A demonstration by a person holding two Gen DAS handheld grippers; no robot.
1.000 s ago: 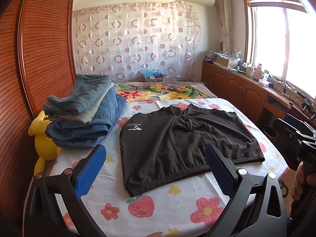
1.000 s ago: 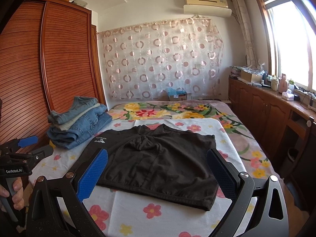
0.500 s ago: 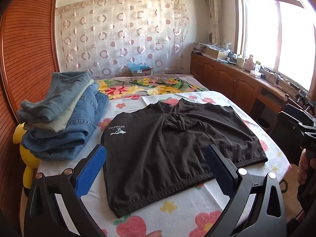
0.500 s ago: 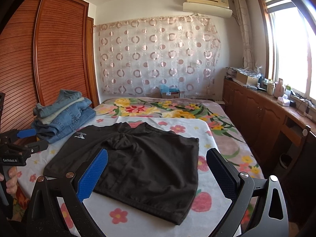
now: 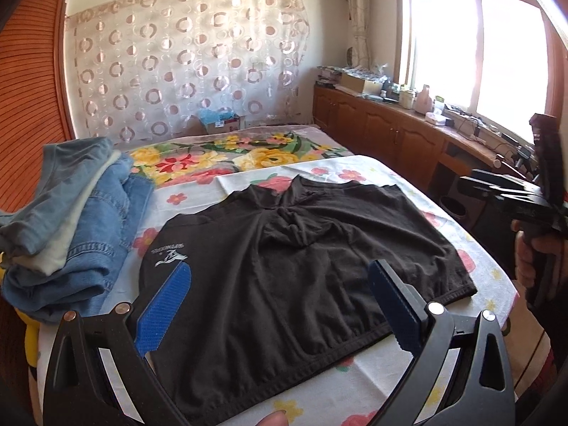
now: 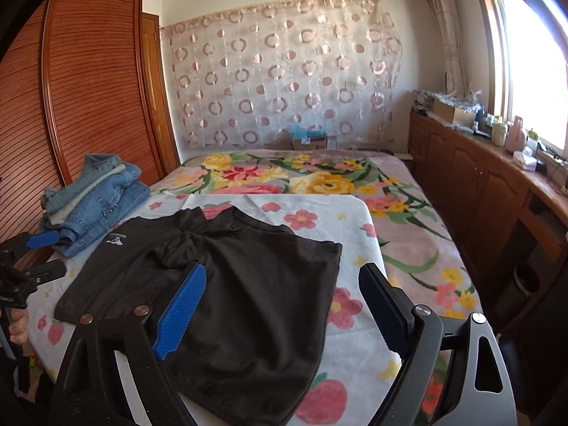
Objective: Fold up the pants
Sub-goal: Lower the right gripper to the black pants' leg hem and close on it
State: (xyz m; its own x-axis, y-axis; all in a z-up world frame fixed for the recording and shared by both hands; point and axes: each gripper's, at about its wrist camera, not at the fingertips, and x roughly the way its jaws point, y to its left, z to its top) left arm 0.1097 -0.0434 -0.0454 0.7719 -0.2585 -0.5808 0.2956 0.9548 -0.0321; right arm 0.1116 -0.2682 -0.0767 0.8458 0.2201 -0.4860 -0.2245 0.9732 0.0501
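A pair of black shorts (image 5: 301, 266) with a small white logo lies spread flat on the flowered bed sheet (image 5: 355, 174); it also shows in the right wrist view (image 6: 230, 284). My left gripper (image 5: 280, 280) is open and empty, hovering over the near waistband side of the shorts. My right gripper (image 6: 284, 284) is open and empty, above the right edge of the shorts. Each gripper shows at the other view's edge, the right one (image 5: 511, 195) and the left one (image 6: 32, 248).
A stack of folded jeans (image 5: 71, 230) sits at the left of the bed, against a wooden wardrobe (image 6: 71, 106). A yellow toy (image 5: 30, 340) lies beside it. Wooden cabinets (image 6: 479, 191) with clutter run along the right under the window.
Both grippers have moved forward and lower toward the shorts, the left drifting right and the right drifting further right. Both stay open and the shorts have not moved.
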